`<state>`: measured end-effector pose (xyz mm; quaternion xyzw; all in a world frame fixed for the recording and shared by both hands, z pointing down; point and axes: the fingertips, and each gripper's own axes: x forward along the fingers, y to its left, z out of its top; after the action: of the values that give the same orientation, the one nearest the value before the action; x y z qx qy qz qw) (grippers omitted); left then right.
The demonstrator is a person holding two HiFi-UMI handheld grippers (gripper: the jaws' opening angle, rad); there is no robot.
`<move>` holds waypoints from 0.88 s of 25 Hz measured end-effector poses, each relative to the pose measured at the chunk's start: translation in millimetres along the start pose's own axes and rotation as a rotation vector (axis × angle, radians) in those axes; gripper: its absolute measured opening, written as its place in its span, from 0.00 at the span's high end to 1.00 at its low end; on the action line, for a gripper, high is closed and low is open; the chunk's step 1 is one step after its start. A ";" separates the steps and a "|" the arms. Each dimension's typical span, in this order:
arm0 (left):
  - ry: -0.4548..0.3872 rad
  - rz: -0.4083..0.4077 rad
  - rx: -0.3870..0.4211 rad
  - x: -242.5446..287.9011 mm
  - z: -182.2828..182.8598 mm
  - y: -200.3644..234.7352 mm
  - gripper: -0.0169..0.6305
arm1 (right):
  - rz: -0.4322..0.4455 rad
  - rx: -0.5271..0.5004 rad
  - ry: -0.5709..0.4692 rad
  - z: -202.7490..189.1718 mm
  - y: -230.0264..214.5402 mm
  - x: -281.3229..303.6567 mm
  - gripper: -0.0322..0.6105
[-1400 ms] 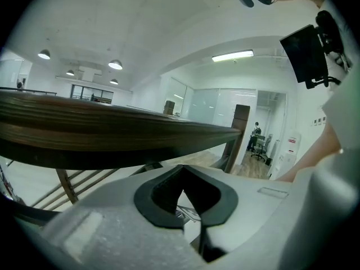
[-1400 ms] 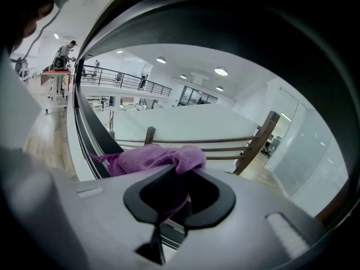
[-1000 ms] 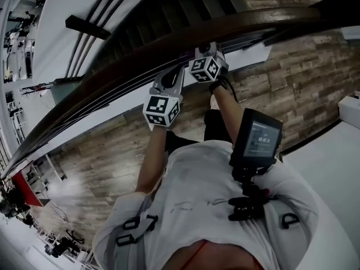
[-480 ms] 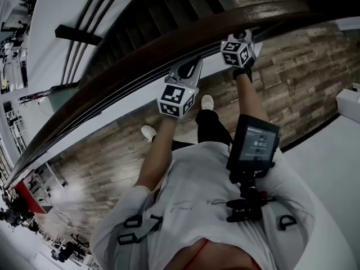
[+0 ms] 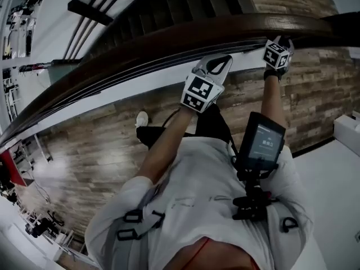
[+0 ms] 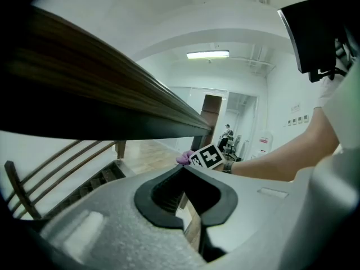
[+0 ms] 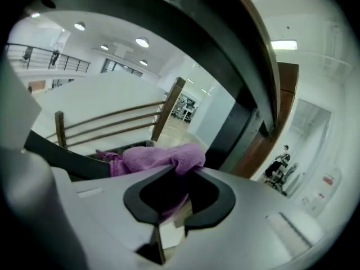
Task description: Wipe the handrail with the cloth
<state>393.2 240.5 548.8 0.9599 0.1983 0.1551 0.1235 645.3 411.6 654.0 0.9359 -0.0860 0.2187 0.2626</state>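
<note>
The dark brown handrail [image 5: 140, 44] curves from lower left to upper right in the head view. My right gripper [image 5: 279, 45] is up against the rail at the right, and its marker cube shows. In the right gripper view the gripper [image 7: 181, 172] is shut on a purple cloth [image 7: 163, 157], bunched at its tips just under the rail [image 7: 230, 55]. My left gripper [image 5: 218, 66] sits lower along the rail with its tips by the rail's edge. Its jaws [image 6: 183, 169] meet with nothing between them. In the left gripper view the cloth [image 6: 184, 158] shows ahead under the rail [image 6: 84, 94].
Beyond the rail a dark stairway [image 5: 169, 10] drops away, with wooden side rails [image 6: 56, 162]. A wood-plank floor [image 5: 95, 151] lies below me. A black screen device [image 5: 260, 145] hangs on my chest. People stand far off by a doorway [image 7: 278, 167].
Both grippers have slid to the right along the handrail. The right one, with the cloth, went farther and is now well apart from the left.
</note>
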 end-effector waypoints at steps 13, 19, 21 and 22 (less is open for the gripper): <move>-0.042 0.661 -0.164 -414.8 -91.8 216.6 0.97 | 1.069 -0.259 -0.364 46.0 555.4 -414.7 0.87; -0.051 0.925 -0.196 -613.3 -143.7 286.3 0.97 | 1.278 -0.396 -0.444 66.2 794.2 -532.1 0.87; -0.067 1.006 -0.229 -665.4 -153.8 301.2 0.97 | 1.331 -0.458 -0.471 69.3 859.9 -560.9 0.87; -0.074 1.042 -0.244 -688.6 -157.6 309.6 0.97 | 1.348 -0.489 -0.481 71.6 890.3 -573.2 0.87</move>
<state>-156.7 -296.2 615.1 0.9146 -0.3284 0.1838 0.1477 -84.1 -354.2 742.7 0.6175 -0.7408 0.0965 0.2461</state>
